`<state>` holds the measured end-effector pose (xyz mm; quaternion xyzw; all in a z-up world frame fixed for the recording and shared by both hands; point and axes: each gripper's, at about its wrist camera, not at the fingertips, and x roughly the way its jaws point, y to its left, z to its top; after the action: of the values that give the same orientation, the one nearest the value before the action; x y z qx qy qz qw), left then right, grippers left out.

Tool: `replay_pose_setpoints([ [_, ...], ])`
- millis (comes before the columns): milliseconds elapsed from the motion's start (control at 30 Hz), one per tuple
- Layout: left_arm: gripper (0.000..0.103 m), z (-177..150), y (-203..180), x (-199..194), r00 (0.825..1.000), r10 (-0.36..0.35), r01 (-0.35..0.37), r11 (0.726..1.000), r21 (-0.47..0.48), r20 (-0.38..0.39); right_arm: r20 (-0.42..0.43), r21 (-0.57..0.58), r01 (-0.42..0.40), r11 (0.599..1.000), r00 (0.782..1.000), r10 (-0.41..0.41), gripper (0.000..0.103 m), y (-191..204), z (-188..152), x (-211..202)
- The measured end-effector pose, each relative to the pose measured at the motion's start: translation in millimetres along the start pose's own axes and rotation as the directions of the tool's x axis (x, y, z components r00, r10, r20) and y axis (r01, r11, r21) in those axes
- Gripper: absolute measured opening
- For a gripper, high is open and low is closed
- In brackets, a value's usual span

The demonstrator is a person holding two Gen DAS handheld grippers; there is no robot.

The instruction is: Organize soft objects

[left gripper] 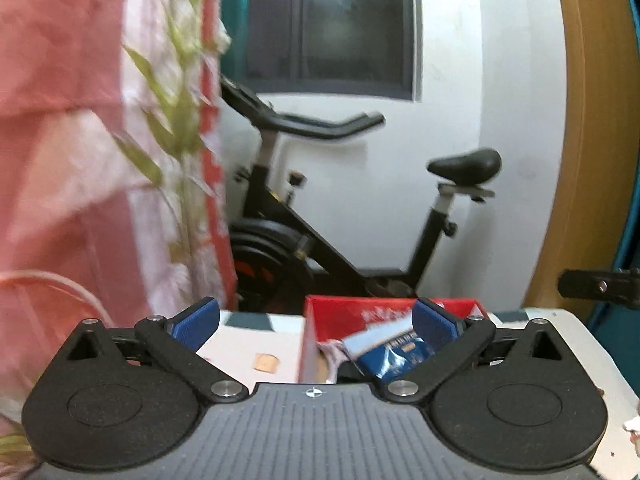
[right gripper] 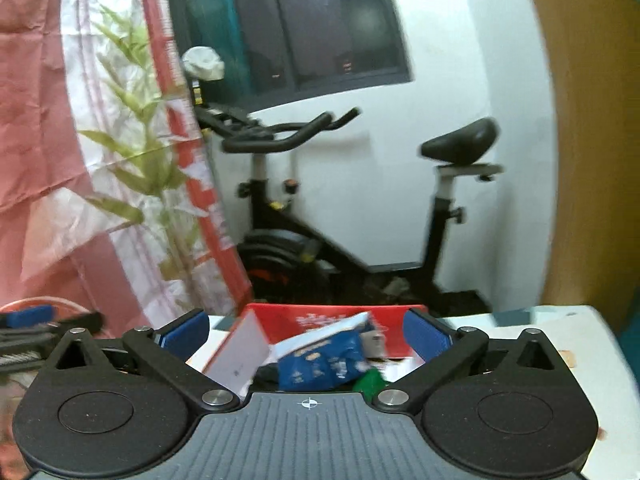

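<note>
A: White worktop [right gripper: 540, 320], small room. Red box [right gripper: 340, 316] sits at its far edge, middle of both views.

B: Grippers?

A: Left gripper [left gripper: 316, 326] has its jaws spread wide, nothing between the blue pads [left gripper: 196, 326]. Right gripper [right gripper: 306, 334] same, wide apart and empty. Both hang above the worktop, aimed at the box.

B: Soft stuff?

A: In the box. Blue crinkled packet [right gripper: 320, 364] on top, tilted, poking over the near rim. Something green [right gripper: 370, 382] beside it, too blurred to name. A white flap [right gripper: 240, 356] leans out of the box's left side.

B: Risks?

A: My read: the packet sits high and loose, so a bump on the box could tip it out over the rim. The box is right at the far edge, so a push from either gripper could slide it off. The pink leaf-print curtain [left gripper: 100, 160] hangs close on the left and could snag the left gripper.

B: Beyond?

A: Exercise bike [right gripper: 340, 208] on the floor behind the worktop, then a white wall with a dark window [right gripper: 320, 28]. Wooden panel [right gripper: 592, 140] on the right.
</note>
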<state>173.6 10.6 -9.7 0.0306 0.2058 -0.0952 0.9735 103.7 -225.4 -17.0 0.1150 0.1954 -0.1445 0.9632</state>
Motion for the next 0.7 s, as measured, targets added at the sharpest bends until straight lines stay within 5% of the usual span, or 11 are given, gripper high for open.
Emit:
replay_pose_setpoints([
  [133, 0.103, 16.9, 14.2, -36.4, 0.998, -0.059, 0.061, 0.995, -0.075, 0.030, 0.024, 0.011, -0.031, 0.999, 0.999, 0.031, 0.103, 10.4, 4.7, -37.0],
  [300, 0.103, 28.3, 21.3, -75.4, 0.990, -0.101, 0.112, 0.988, -0.103, 0.102, 0.042, -0.038, 0.025, 0.999, 0.999, -0.024, 0.103, 31.7, 10.0, -78.5],
  [500, 0.103, 24.6, 3.0, -114.9, 0.994, -0.038, 0.039, 0.999, -0.004, 0.106, 0.064, -0.080, 0.036, 0.996, 0.998, -0.031, 0.103, 52.3, 6.3, -116.1],
  [700, 0.103, 15.0, 1.0, -138.7, 0.995, -0.014, 0.016, 1.000, -0.022, 0.103, 0.083, -0.095, 0.077, 0.993, 0.994, -0.069, 0.103, 64.2, -1.5, -131.0],
])
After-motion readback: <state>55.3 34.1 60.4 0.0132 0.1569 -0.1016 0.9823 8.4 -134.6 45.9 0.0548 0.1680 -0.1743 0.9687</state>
